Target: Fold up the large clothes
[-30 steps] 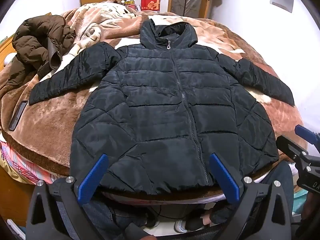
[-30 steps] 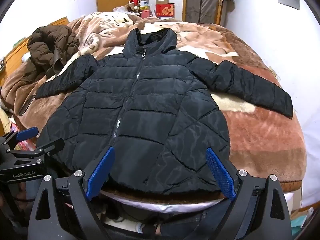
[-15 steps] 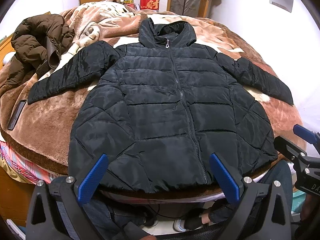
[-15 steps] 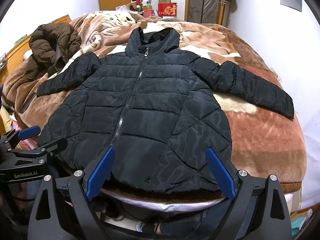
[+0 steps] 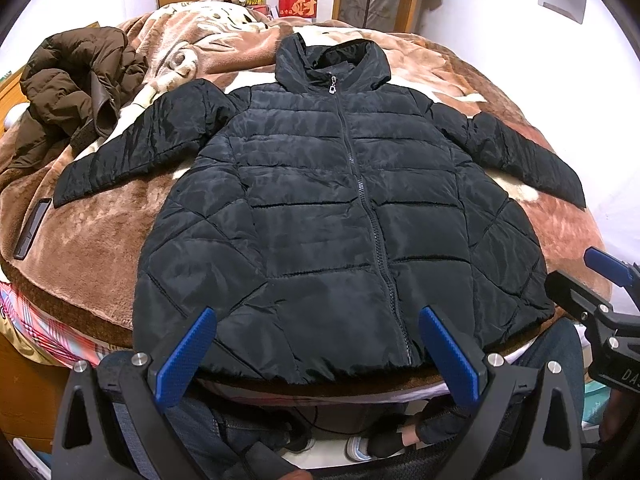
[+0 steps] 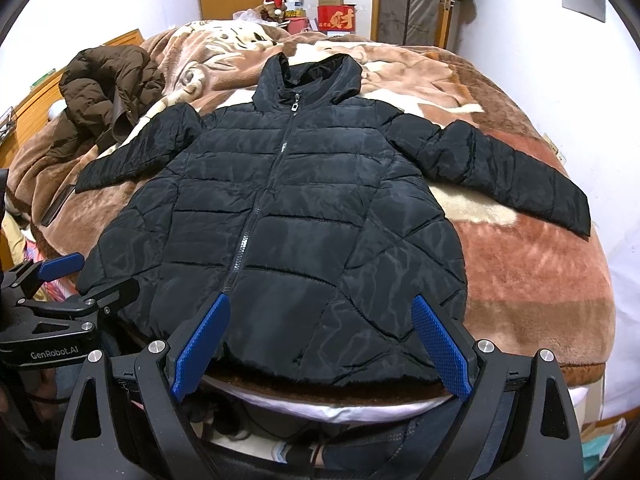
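Observation:
A black quilted puffer jacket [image 5: 320,216] [image 6: 304,220] lies flat and zipped on the bed, front up, hood at the far end and both sleeves spread out to the sides. Its hem hangs at the near bed edge. My left gripper [image 5: 318,354] hovers open above the hem near the zipper's lower end, holding nothing. My right gripper [image 6: 320,344] is open too, over the right half of the hem, empty. Each gripper shows at the edge of the other's view: the right gripper [image 5: 600,280] and the left gripper [image 6: 68,280].
A brown fleece blanket [image 5: 100,240] [image 6: 532,272] covers the bed. A crumpled brown coat [image 5: 76,88] [image 6: 108,92] lies at the far left. A dark flat phone-like object [image 5: 32,228] rests near the left edge. A white wall [image 6: 600,92] runs along the right side. A person's legs [image 5: 248,432] show below.
Both grippers have drifted slightly forward and up over the hem, so the jacket sits a little lower and larger in view. The jacket has not moved.

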Demonstrator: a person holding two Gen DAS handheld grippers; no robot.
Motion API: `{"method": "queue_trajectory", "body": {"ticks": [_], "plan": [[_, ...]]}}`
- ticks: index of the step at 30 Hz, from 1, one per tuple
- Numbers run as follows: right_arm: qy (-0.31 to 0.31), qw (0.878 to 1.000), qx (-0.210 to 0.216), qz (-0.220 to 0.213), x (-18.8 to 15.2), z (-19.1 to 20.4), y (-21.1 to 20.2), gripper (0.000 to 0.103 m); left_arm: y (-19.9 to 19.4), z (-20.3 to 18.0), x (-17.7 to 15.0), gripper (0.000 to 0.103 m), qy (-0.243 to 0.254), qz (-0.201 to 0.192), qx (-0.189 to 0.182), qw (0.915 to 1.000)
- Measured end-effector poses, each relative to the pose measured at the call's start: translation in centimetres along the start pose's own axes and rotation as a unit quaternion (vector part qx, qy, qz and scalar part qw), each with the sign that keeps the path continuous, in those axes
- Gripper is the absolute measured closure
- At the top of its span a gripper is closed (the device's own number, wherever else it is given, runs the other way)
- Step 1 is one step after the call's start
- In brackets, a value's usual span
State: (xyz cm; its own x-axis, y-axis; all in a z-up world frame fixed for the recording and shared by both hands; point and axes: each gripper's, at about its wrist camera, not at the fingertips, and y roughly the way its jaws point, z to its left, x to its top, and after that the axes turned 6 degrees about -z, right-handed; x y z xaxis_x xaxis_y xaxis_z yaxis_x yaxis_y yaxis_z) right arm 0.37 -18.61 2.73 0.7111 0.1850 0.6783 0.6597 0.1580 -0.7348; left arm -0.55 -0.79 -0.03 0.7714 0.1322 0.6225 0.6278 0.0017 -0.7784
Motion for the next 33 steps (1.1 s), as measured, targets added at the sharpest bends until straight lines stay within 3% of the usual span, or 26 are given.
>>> {"method": "queue_trajectory", "body": {"ticks": [33], "plan": [[-0.003,1.000,0.001,0.003,-0.5,0.9,0.2,0.011,0.3,-0.3,-0.6,0.001,-0.001,0.005,-0.003,1.0000]]}}
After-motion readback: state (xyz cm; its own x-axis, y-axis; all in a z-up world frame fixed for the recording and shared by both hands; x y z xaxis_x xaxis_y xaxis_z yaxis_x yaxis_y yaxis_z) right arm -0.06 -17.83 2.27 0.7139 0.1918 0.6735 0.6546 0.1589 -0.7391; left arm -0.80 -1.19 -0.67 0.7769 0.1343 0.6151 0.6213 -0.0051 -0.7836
